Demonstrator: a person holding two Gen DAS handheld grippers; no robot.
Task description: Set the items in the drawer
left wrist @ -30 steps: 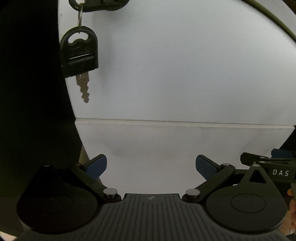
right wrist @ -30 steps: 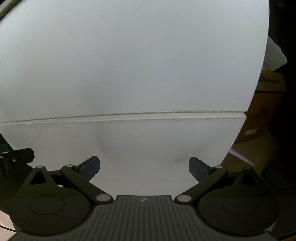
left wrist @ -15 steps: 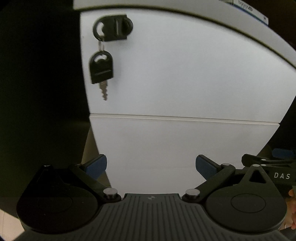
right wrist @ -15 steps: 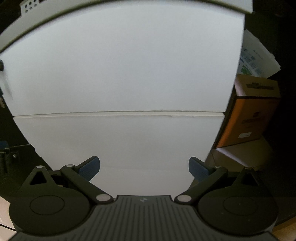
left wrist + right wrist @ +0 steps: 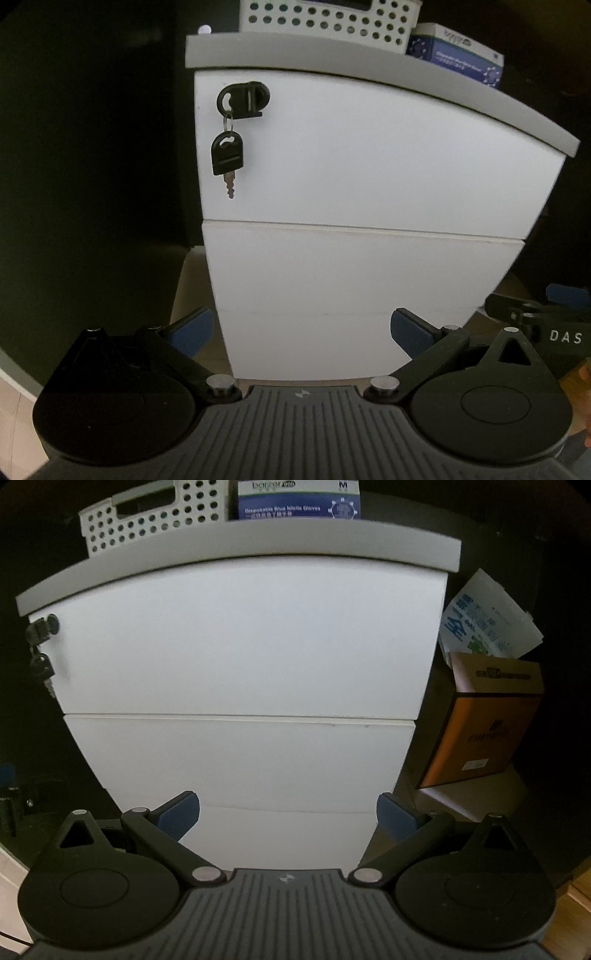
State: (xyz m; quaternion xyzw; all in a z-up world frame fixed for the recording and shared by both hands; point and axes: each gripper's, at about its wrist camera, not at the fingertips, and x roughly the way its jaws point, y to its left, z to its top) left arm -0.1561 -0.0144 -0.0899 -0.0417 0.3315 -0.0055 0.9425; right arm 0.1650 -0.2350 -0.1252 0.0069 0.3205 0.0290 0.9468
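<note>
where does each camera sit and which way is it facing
Left wrist: rides the left gripper, facing the white drawer cabinet head-on; its open blue-padded fingers show, plus the right gripper at the right edge.
Right wrist: rides the right gripper, facing the same cabinet front; its open fingers show.
Shared: the cabinet, the black key hanging from the lock, the white perforated basket and the blue glove box on top.

A white three-front pedestal cabinet with a grey top slab [image 5: 369,62] fills the centre of both views, lit pale against dark surroundings. At upper left of its front hangs a black key on a ring [image 5: 227,155]. To the right stands an orange-brown cardboard box [image 5: 484,727] on pale flooring.
</note>
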